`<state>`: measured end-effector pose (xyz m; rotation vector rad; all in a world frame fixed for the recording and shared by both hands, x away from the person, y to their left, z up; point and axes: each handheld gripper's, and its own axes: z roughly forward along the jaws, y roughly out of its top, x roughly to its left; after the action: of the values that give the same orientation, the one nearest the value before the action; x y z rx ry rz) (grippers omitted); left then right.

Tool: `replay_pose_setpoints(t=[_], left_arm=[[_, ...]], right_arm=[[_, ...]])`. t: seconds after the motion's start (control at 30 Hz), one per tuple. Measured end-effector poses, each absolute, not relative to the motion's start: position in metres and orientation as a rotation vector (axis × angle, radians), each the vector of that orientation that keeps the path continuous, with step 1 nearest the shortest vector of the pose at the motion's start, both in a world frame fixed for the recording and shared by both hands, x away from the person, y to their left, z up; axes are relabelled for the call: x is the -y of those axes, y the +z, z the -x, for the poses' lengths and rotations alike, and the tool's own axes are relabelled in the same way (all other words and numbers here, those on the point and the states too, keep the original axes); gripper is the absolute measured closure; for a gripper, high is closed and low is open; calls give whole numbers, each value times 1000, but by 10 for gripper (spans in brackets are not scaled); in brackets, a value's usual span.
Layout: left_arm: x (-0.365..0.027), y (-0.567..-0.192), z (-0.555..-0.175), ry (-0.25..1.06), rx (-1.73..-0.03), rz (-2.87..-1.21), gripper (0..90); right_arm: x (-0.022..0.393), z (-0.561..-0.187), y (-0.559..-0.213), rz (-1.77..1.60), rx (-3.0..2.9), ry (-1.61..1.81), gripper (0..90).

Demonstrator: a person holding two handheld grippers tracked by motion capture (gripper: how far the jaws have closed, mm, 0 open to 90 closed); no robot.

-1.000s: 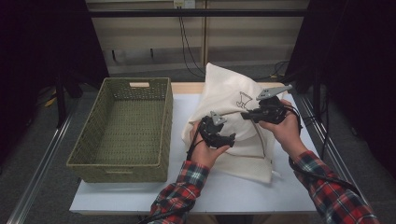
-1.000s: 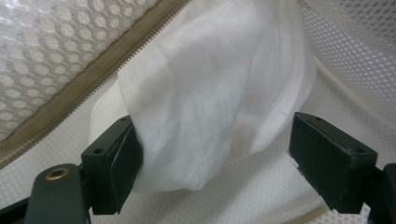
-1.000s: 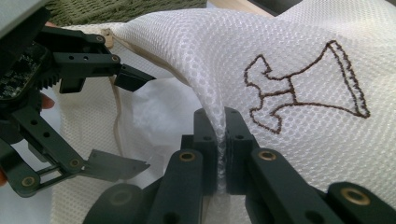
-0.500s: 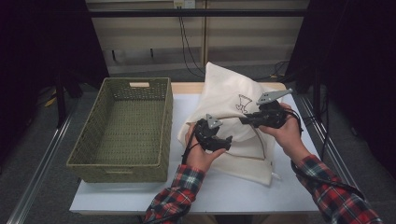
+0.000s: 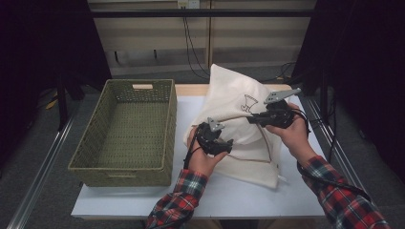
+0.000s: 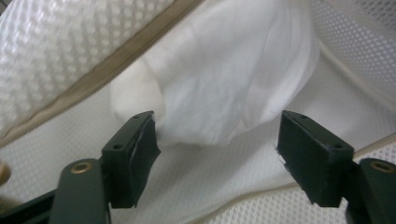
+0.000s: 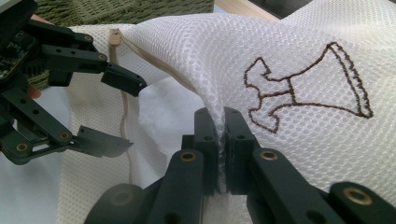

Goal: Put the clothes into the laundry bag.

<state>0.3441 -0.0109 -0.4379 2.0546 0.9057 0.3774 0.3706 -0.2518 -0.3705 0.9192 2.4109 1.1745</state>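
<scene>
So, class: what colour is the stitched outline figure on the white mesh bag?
Dark brown. The stitched figure on the mesh bag shows best in the right gripper view.

An empty green woven rectangular basket (image 5: 129, 131) sits on the left of the white table (image 5: 239, 198), beside its edge.

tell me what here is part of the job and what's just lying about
In the job:
- mesh laundry bag, held up by the shut right gripper
- white cloth inside the bag
- left gripper, jaws just closing around the cloth, not yet pressing it

Lying about:
- green woven basket
- white table
- cables behind
</scene>
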Motion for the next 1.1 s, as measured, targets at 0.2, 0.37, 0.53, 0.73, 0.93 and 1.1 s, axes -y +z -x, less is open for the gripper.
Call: replay_pose_setpoints(t=[0.2,0.37,0.53,0.73,0.93,1.1], left_arm=[[4,-437,-341,378,-931,-2084,653],[8,-439,-339,353,-909,-2097,868],[22,-447,-348,343,-873,-2080,899],[34,-459,-366,381,-869,-2053,900],[37,-466,-381,450,-889,-2040,900],[35,-464,-390,496,-914,-2027,900]], right_arm=[[250,-372,-371,-920,-2415,1162,857],[250,-372,-371,-913,-2417,1156,858],[250,-372,-373,-911,-2417,1157,859],[249,-373,-371,-901,-2424,1157,859],[249,-373,-369,-907,-2416,1158,858],[249,-372,-370,-907,-2420,1160,857]])
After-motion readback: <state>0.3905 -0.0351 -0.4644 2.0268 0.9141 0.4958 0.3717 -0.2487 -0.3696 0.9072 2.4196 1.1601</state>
